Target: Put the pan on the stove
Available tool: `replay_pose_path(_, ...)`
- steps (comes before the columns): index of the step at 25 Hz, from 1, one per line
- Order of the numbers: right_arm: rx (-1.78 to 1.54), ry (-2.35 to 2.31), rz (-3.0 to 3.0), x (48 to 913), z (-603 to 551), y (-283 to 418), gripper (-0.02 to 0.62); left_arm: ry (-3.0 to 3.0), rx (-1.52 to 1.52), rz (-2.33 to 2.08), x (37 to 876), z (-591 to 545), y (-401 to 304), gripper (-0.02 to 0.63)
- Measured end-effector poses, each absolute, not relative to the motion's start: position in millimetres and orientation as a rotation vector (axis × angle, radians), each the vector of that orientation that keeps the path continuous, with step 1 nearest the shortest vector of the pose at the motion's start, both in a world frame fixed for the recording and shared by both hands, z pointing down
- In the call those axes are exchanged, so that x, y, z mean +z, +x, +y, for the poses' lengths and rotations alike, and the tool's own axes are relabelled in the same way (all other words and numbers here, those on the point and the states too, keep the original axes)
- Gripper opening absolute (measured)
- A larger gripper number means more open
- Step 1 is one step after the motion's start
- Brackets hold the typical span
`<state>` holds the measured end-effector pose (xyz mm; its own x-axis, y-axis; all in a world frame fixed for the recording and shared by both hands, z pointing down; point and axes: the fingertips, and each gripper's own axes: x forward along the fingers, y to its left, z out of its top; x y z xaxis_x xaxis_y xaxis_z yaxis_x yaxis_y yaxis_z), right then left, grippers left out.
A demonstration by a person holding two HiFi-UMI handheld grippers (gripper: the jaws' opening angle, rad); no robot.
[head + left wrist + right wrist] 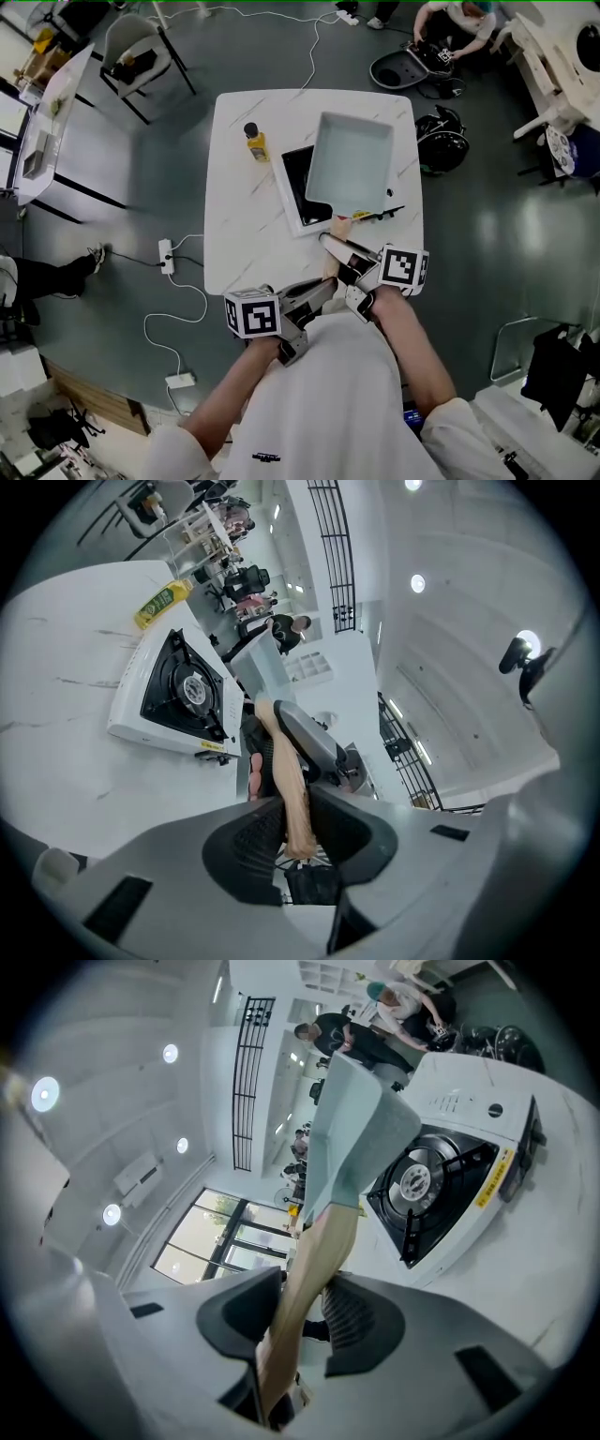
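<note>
A pale green square pan [356, 161] hangs over the right part of the white stove [292, 204] with its black burner top. Its light wooden handle [338, 228] points toward me. My right gripper [336, 247] is shut on the handle close to the pan. My left gripper [322, 287] is shut on the handle's near end. In the right gripper view the pan [353, 1136] is lifted clear of the stove [441, 1188], with the handle [314, 1274] running between the jaws of the right gripper [300, 1312]. In the left gripper view the handle [292, 785] sits in the left gripper [295, 832], the stove [178, 684] beyond.
A yellow bottle [255, 143] stands on the white table [244, 239] left of the stove, also seen as the bottle [161, 602]. A power strip [166, 255] and cables lie on the floor to the left. A chair [131, 52] stands far left, a crouching person [450, 28] far right.
</note>
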<state>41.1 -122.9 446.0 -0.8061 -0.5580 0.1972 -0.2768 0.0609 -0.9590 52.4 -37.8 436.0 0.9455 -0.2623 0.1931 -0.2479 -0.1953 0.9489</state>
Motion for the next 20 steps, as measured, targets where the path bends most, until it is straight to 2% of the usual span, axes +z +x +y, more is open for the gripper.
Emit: replay_pose_path(20,-2.034,-0.696,2.193,512.2,-129.1,48.5,0.144,1.638,-0.089,-0.507,492.6,-49.6,79.0,0.084)
